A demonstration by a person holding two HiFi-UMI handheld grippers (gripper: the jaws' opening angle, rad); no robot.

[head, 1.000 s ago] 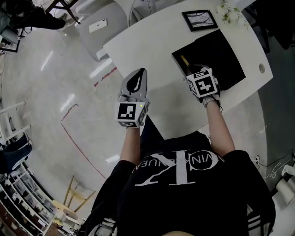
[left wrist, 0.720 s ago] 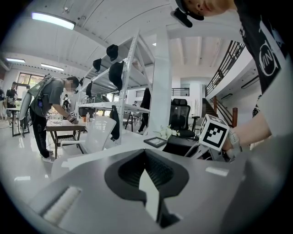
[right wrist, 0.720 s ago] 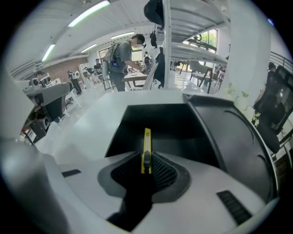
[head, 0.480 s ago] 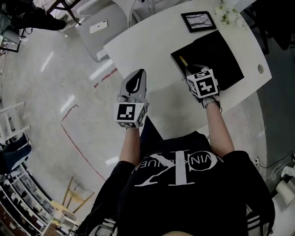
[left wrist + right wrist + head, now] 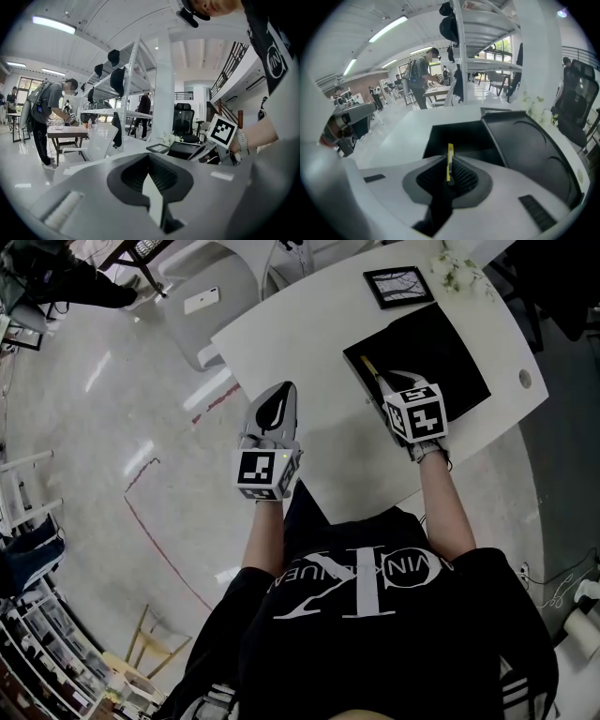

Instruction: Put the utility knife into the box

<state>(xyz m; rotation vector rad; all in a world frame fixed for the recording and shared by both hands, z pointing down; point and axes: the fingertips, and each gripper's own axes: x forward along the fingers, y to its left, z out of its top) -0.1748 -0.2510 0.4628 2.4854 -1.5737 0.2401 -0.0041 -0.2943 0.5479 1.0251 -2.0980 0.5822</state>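
Clearly the right tool (image 5: 449, 172) is doing the work. Its jaws are closed on the utility knife (image 5: 449, 161), which stands on edge between the ribbed pads with its yellow body pointing forward past the tips. Gripped near its rear end like this, most of the knife's length stays free to lead the way into the opening.

Directly ahead of it sits the black box (image 5: 437, 136), open on the white surface (image 5: 309, 324). Its lid (image 5: 529, 150) is folded back flat on the right, so nothing covers the dark interior. In the head view the right tool (image 5: 394, 382) hangs at the box's near left corner, and the knife (image 5: 373, 369) reaches over the box's edge (image 5: 354, 357). It looks lined up with the long side of the cavity, probably so it can be laid down flat rather than dropped on end. The knife is not yet in the box, and whether it touches the rim cannot be made out.

Meanwhile the left tool (image 5: 152, 183) has its jaws together on nothing. In the head view it rests well apart from the box, off the surface's near left edge (image 5: 279, 401), most likely parked there to leave the other arm room.

A picture frame (image 5: 398, 284) lies just beyond the box, out of the way.
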